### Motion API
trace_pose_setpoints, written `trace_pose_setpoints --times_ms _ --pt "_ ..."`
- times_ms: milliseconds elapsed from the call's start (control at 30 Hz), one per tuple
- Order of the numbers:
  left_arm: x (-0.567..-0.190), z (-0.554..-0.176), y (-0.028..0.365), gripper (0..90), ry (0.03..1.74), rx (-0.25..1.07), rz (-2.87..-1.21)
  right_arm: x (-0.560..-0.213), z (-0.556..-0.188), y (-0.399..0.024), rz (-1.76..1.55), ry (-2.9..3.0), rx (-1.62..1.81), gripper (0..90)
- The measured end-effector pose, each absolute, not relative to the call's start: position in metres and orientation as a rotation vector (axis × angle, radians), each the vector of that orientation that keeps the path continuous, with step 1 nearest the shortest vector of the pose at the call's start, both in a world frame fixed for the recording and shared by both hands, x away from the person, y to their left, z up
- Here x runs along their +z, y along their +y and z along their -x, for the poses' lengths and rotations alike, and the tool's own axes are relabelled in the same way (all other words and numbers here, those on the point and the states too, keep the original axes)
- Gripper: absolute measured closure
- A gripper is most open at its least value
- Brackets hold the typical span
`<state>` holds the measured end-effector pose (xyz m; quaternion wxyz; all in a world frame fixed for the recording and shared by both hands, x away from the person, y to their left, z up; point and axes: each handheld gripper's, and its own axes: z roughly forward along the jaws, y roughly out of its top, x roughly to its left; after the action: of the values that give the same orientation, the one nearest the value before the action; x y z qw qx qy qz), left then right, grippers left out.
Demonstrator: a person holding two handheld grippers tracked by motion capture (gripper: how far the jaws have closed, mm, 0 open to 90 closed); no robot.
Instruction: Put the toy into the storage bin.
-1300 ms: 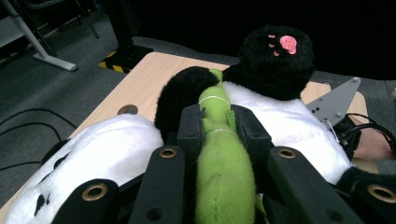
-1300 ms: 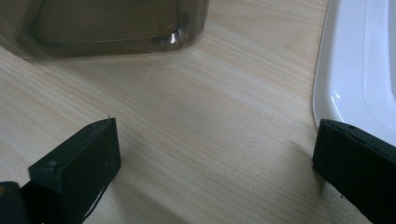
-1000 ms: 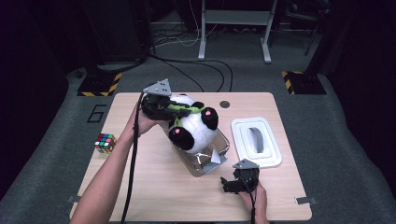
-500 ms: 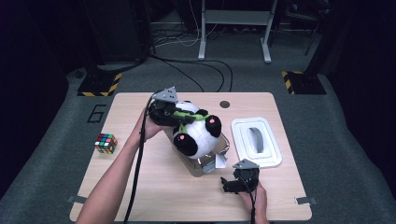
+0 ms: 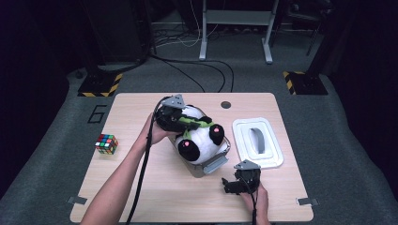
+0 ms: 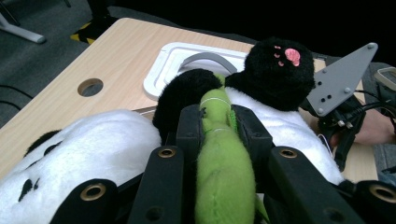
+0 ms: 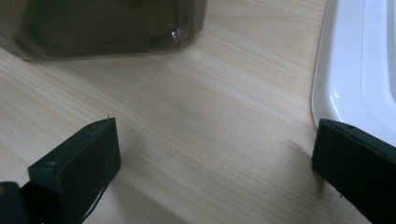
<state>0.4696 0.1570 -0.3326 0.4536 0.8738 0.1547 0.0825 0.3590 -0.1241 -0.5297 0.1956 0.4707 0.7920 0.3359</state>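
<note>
One plush panda (image 5: 199, 138) is my load, lying half inside the clear container (image 5: 217, 161). My left gripper (image 6: 217, 128) pinches the panda's green scarf (image 6: 222, 172) tight between both jaws. Ahead of those jaws lies the white lid (image 5: 258, 143). My right gripper (image 7: 215, 154) rests on the table (image 7: 224, 93), jaws spread wide, nothing between them.

The clear plastic storage box (image 5: 213, 161), centre of the high view, is mostly hidden beneath the black-and-white plush panda (image 5: 199, 138); the right gripper view's top edge cuts it off.
</note>
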Motion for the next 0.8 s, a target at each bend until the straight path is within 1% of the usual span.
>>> trace_pose_setpoints --times_ms 100,367,467,500,533,600,633,733,800 --pt "-0.333 -0.469 0.155 74.4 0.379 0.241 -2.149 -0.530 -0.359 -0.124 -1.318 2.222 0.943 0.4" --pt "-0.342 -0.469 0.145 73.2 0.377 0.230 -2.201 -0.530 -0.359 -0.124 -1.318 2.217 0.940 0.4" --pt "-0.346 -0.469 0.142 70.9 0.386 0.221 -2.216 -0.530 -0.359 -0.124 -1.318 2.217 0.941 0.3" --pt "-0.346 -0.469 0.142 68.5 0.386 0.221 -2.216 -0.530 -0.359 -0.124 -1.318 2.217 0.941 0.4" --pt "-0.347 -0.469 0.142 62.2 0.401 0.219 -2.219 -0.530 -0.359 -0.124 -1.317 2.217 0.941 0.4" --pt "-0.345 -0.468 0.143 55.9 0.418 0.212 -2.203 -0.530 -0.359 -0.124 -1.319 2.217 0.941 0.4" --pt "-0.344 -0.468 0.144 49.4 0.433 0.217 -2.196 -0.530 -0.359 -0.124 -1.320 2.217 0.941 0.4" --pt "-0.341 -0.465 0.148 37.3 0.457 0.238 -2.178 -0.530 -0.359 -0.124 -1.322 2.217 0.941 0.4" --pt "-0.337 -0.464 0.153 27.7 0.472 0.229 -2.158 -0.530 -0.359 -0.124 -1.321 2.218 0.941 0.4"
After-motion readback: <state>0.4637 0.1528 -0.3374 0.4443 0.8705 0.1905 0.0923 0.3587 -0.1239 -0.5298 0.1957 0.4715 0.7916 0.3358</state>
